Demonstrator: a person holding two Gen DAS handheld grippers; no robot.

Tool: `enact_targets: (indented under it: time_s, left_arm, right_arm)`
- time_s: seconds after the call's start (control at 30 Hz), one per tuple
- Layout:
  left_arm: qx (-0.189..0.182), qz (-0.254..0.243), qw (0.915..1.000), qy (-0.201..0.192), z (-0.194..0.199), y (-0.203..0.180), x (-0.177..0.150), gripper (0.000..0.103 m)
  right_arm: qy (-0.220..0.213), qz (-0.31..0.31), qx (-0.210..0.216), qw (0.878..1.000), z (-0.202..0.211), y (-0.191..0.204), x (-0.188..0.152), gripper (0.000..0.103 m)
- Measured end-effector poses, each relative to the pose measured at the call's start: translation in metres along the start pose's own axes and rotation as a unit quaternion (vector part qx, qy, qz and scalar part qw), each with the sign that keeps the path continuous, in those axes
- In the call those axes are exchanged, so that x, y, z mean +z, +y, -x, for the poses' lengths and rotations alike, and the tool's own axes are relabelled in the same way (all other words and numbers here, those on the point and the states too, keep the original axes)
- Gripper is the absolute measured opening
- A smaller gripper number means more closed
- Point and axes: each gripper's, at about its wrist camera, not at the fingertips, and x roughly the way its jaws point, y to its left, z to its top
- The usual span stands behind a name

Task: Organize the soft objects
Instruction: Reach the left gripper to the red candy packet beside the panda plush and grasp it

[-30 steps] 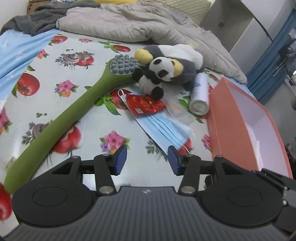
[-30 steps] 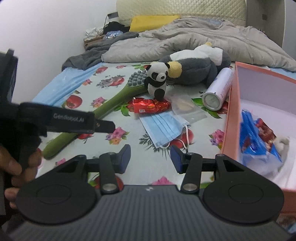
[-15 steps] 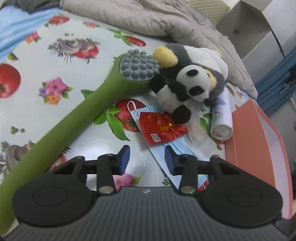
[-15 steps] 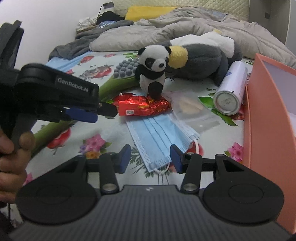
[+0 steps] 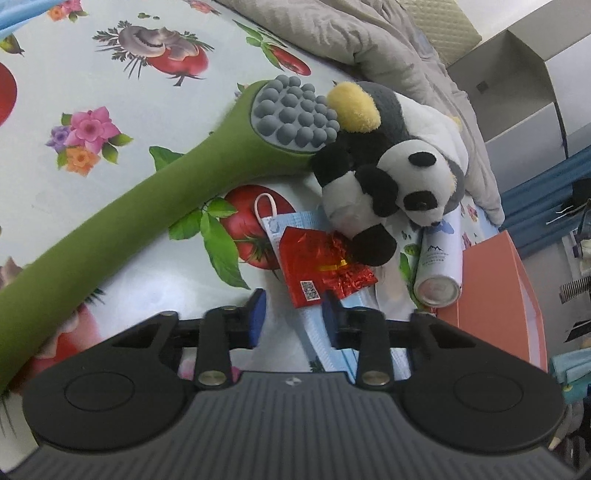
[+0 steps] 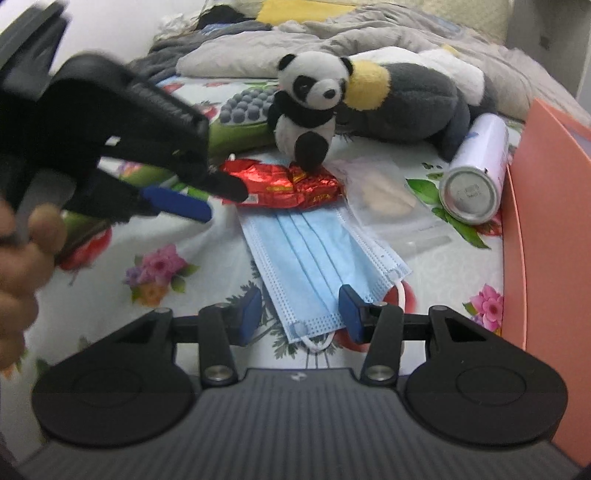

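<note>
A small panda plush [image 5: 384, 192] [image 6: 314, 96] stands with one foot on a red foil packet [image 5: 317, 266] [image 6: 291, 181]. Behind it lies a bigger grey, white and yellow plush [image 6: 413, 99]. The packet rests on a blue face mask [image 6: 317, 258]. My left gripper [image 5: 293, 319] [image 6: 223, 203] is closing, with the packet's near corner between its jaws. The pads do not press on it. My right gripper [image 6: 300, 314] is open low over the mask's near end, which lies between its fingers.
A long green massage stick [image 5: 129, 229] lies diagonally on the fruit-print sheet. A spray can [image 6: 476, 177] and a clear bag [image 6: 388, 199] sit beside an orange box [image 6: 546, 240] on the right. A grey duvet [image 5: 351, 33] is piled behind. A hand [image 6: 22, 254] holds the left gripper.
Both grippers came forward and down toward the pile. The left jaws narrowed and reached the red packet's corner. The right gripper now straddles the mask's end, and the box's inside has left its view.
</note>
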Motion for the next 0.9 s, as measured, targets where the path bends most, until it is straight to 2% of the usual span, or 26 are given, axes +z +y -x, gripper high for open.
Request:
enact_targets:
  time_s: [0.03,0.1,0.17,0.23,0.5,0.73,0.9]
  left_arm:
    - [0.002,0.000,1.0000,-0.001,-0.001,-0.001,0.000,0.022]
    - [0.006,-0.002,0.9999,-0.008,-0.002,-0.004,0.001,0.013]
    - [0.015,-0.009,0.9997,-0.017,-0.002,-0.008,0.002,0.006]
    - [0.011,-0.017,0.9994,-0.027,0.004,-0.012,0.002,0.004]
    - [0.003,-0.031,0.9979,-0.056,0.042,-0.027,-0.011,0.001]
    - [-0.010,-0.031,0.9972,-0.067,0.090,-0.032,-0.040,0.000]
    - [-0.005,-0.027,0.9971,-0.071,0.121,-0.023,-0.064,0.000]
  right_arm:
    - [0.001,0.007,-0.001,1.000,0.000,0.001,0.000,0.048]
    - [0.005,0.011,0.002,1.000,0.000,0.002,0.000,0.038]
    - [0.010,0.012,0.005,1.000,0.001,0.002,0.002,0.007]
    - [0.015,0.009,0.007,1.000,0.003,0.001,0.003,0.004]
    - [0.015,0.026,0.007,1.000,0.029,0.004,-0.003,0.003]
    - [0.014,0.054,-0.004,0.998,0.069,0.012,-0.024,0.003]
    - [0.020,0.071,-0.008,0.997,0.095,0.016,-0.045,0.004]
